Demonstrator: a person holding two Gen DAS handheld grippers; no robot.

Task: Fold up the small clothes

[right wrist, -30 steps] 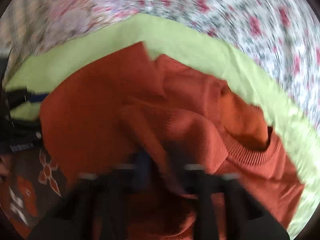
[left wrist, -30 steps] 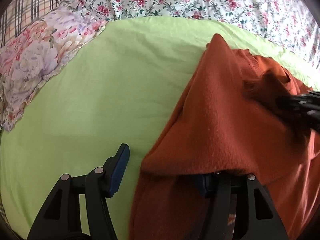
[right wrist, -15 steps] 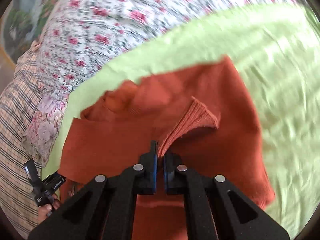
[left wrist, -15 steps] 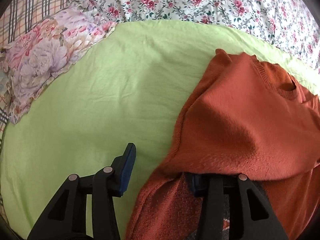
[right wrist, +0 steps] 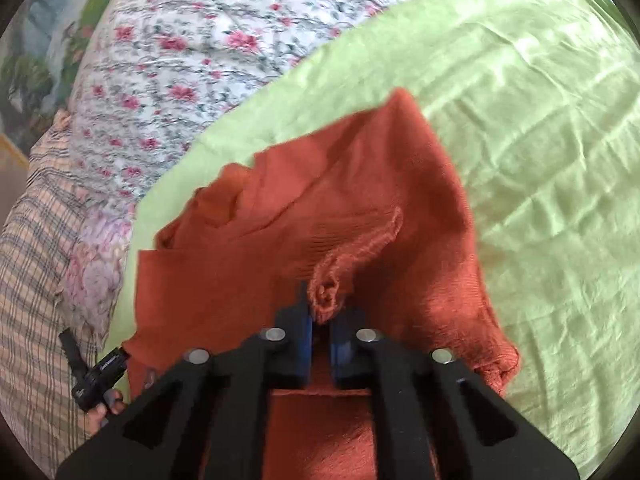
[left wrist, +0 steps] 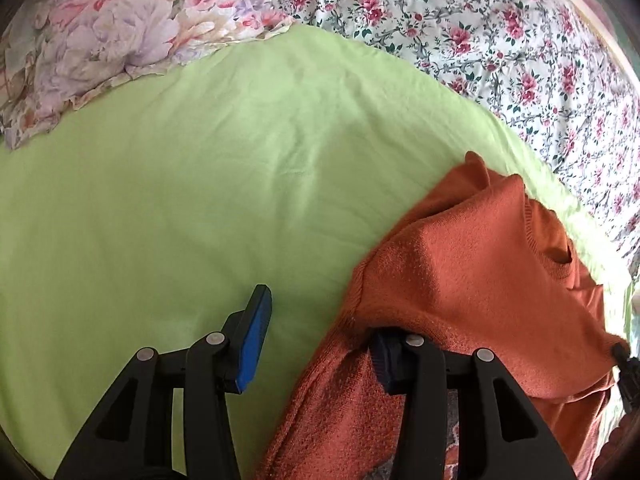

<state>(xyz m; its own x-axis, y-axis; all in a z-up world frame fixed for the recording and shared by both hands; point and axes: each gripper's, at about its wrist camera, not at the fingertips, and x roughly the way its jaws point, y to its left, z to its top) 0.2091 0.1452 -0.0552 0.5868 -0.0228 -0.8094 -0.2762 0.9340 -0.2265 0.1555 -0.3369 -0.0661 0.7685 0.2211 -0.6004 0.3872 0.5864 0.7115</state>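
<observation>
An orange knitted sweater [left wrist: 472, 280] lies on the light green sheet [left wrist: 200, 184]. My left gripper [left wrist: 320, 340] is open at the sweater's left edge. Its left finger is bare over the sheet; its right finger sits under a draped fold of the sweater. In the right wrist view my right gripper [right wrist: 320, 320] is shut on a bunched ribbed cuff [right wrist: 344, 272] of the sweater [right wrist: 400, 184] and holds it above the sweater's body. The neck opening [left wrist: 560, 252] shows at the right of the left wrist view.
A floral pillow [left wrist: 100, 40] lies at the far left and a flowered bedspread [left wrist: 500, 40] runs behind the green sheet [right wrist: 540, 140]. A plaid cloth [right wrist: 32, 280] lies at the left of the right wrist view. The left gripper [right wrist: 96, 372] shows there at the sweater's edge.
My right gripper has swung round and lifted the ribbed cuff over the sweater's body. In the left view the sweater has shifted right and the right gripper has left the frame.
</observation>
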